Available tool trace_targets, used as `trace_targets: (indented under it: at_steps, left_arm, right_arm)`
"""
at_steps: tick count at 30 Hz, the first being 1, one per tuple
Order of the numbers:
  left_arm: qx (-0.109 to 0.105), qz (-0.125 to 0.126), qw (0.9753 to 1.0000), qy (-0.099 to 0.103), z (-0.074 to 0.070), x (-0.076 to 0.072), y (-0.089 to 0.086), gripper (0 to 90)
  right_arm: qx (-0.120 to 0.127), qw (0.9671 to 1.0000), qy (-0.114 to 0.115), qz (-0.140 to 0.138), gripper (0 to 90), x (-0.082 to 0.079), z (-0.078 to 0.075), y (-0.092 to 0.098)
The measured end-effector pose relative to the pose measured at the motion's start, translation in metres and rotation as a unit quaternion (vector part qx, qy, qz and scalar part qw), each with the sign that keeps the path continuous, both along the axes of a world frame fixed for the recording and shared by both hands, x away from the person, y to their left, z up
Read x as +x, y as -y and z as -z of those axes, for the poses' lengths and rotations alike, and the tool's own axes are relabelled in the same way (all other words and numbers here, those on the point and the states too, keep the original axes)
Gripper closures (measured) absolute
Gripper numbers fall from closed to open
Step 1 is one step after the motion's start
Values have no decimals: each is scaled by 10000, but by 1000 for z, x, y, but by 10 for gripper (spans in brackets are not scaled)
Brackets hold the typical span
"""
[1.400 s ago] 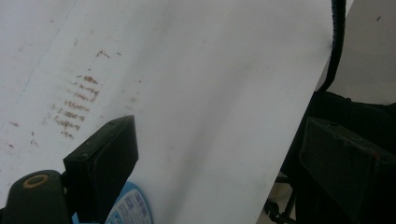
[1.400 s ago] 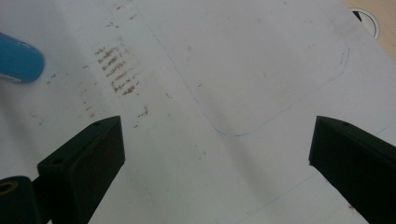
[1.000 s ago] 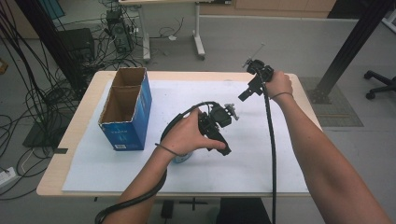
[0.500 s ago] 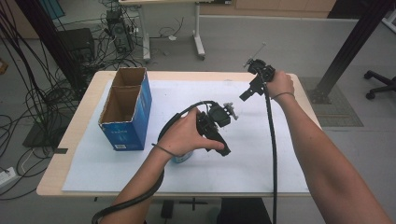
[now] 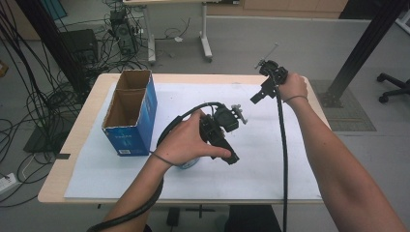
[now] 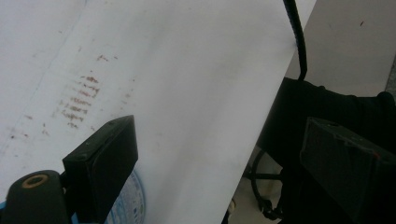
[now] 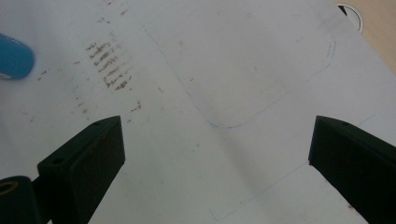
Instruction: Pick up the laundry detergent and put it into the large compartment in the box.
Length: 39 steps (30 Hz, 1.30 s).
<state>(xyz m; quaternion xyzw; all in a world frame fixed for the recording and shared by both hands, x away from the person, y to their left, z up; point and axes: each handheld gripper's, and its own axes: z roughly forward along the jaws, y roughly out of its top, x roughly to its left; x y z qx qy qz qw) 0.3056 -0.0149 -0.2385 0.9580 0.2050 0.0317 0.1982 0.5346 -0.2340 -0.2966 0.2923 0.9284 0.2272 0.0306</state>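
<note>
Box: a blue cardboard box (image 5: 129,116) stands open-topped with two compartments at the left of the tabletop (image 5: 87,130), well apart from both hands.

Can: a small blue-and-white round thing, a can by the look of it (image 5: 187,165), sits on the white sheet (image 5: 270,159) near the front edge. In the high view it lies under the left hand (image 5: 186,140) and is mostly hidden. In the left gripper view its printed face peeps out below one jaw (image 6: 125,205).

Left tongs: the left tongs (image 5: 231,155) are spread wide with nothing between the jaws. They hang just over the sheet, right beside the can but not around it, and point toward the front edge.

Right tongs: the right tongs (image 5: 257,96) are also spread wide and bare, held above the far right of the sheet and well apart from the can. In the right gripper view the blue thing at the upper left (image 7: 14,60) is probably the can.

Handling: I judge it light and stiff, with a smooth curved wall that could slip or roll if pinched off-centre. If it is thin and empty, a hard squeeze may dent it.

Hold: take it across the middle of the wall, jaws square on opposite sides, with a moderate squeeze. The left tongs are the nearer pair.
</note>
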Motion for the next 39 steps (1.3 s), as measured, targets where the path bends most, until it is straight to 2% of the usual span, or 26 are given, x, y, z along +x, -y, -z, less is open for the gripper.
trace_targets:
  at_steps: [6, 8, 9, 10, 11, 14, 15, 18, 21, 29, 39]
  left_arm:
    - [22, 27, 9999, 130, -23, -5, -4, 108]
    - [27, 31, 9999, 137, -26, -5, -5, 108]
    - [38, 28, 9998, 197, -34, -6, -7, 108]
    - [38, 28, 9998, 197, -34, -6, -7, 108]
    - [-5, -20, 9997, 240, -42, -6, -9, 108]
    - [-15, -37, 9996, 278, -49, -5, -13, 108]
    - [12, -77, 9995, 322, -55, -5, -16, 108]
    - [16, -72, 9995, 315, -60, -4, -18, 108]
    - [138, -133, 9991, 378, -66, -1, -24, 108]
    - [173, -320, 9985, 416, -75, 8, -39, 108]
    - [176, -580, 9974, 393, -74, 17, -60, 109]
  right_arm:
    - [-9, 10000, 41, 6, 35, 0, -1, 1]
    - [-14, 10000, 61, 18, 35, 0, -1, 2]
    - [-16, 10000, 68, 17, 35, 0, -1, 2]
    - [-16, 10000, 68, 17, 35, 0, -1, 2]
    - [-17, 10000, 74, 27, 35, 0, -2, 1]
    - [-3, 10000, 75, 33, 35, 0, -1, 1]
    - [-11, 10000, 68, 31, 35, 0, -1, 1]
    - [-24, 10000, 69, 17, 36, 1, -1, -1]
    - [-43, 9999, 104, 2, 36, 1, -1, -3]
    - [-45, 9999, 105, 21, 35, 1, -1, -4]
    - [-40, 9999, 97, 34, 35, 1, -1, -3]
